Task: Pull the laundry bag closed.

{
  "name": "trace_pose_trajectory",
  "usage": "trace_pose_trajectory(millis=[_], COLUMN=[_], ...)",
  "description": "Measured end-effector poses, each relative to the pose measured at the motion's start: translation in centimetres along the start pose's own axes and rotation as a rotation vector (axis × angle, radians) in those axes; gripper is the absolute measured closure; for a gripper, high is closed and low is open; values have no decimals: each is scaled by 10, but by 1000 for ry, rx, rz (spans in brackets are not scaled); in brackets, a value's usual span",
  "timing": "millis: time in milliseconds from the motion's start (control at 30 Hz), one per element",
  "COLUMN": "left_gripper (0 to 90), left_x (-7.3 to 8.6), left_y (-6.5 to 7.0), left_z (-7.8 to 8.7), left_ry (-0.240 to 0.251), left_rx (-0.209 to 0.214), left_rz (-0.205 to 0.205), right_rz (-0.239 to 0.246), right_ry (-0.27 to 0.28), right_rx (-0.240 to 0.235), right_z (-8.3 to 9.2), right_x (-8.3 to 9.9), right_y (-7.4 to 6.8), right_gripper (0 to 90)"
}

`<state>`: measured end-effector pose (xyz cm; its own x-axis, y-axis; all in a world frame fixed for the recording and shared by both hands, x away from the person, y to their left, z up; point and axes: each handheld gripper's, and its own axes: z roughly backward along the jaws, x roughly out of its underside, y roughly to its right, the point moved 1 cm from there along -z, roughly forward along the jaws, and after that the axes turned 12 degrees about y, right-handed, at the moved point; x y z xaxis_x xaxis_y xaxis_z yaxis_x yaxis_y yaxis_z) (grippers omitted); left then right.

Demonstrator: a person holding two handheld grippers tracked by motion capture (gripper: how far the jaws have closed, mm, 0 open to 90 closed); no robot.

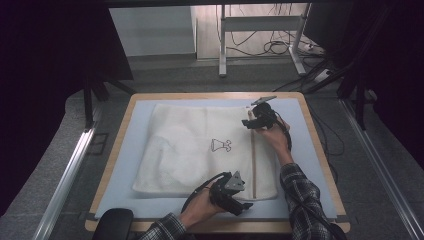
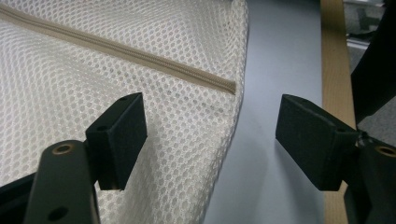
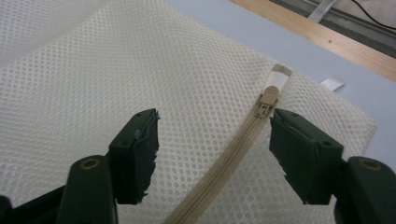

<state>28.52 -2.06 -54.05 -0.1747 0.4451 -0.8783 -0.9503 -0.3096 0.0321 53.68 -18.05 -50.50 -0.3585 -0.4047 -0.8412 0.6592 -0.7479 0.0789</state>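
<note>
The table (image 1: 320, 165) carries a pale blue mat, and a white mesh laundry bag (image 1: 200, 150) lies flat on it, near its centre. A beige zipper (image 1: 254, 165) runs along the bag's right side, and in the right gripper view the zipper pull (image 3: 268, 97) sits at the far end of the track, beside a small white tag.

Judgement: the zipper appears fully closed, so the step in hand is either releasing after closing it or setting up to open it. To work it well, the left gripper (image 1: 235, 200) should pin the mesh at the near corner to keep the track taut, while the right gripper (image 1: 256, 120) takes the pull squarely and draws straight along the track, avoiding snagged mesh.

Left gripper: jaws spread wide, hovering over the bag's near corner where the zipper ends; one pad is over mesh, the other over the mat. Nothing is pinched.

Right gripper: jaws spread, straddling the zipper just short of the pull. No contact with the pull is evident; nothing is held.
</note>
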Motion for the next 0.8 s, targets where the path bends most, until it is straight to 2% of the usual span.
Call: trace_pose_trajectory(millis=[133, 200, 267, 367, 700, 800], left_gripper=[224, 205, 194, 173, 101, 84], left_x=[0, 1, 0, 0, 0, 0], left_y=[-3, -3, -4, -5, 0, 0], left_z=[2, 3, 5, 8, 11, 13], left_ry=[-3, 18, 27, 29, 12, 17], left_rx=[15, 26, 31, 36, 36, 20], left_rz=[39, 84, 96, 101, 69, 72], right_rz=[-9, -13, -27, -47, -64, -78], right_ry=[0, 0, 1, -3, -19, -31], right_rx=[-11, -10, -10, -19, -68, -85], right_z=[1, 3, 5, 8, 12, 15], right_x=[2, 4, 4, 4, 4, 3], right_y=[-1, -1, 0, 0, -9, -14], right_gripper=[270, 245, 223, 193, 129, 93])
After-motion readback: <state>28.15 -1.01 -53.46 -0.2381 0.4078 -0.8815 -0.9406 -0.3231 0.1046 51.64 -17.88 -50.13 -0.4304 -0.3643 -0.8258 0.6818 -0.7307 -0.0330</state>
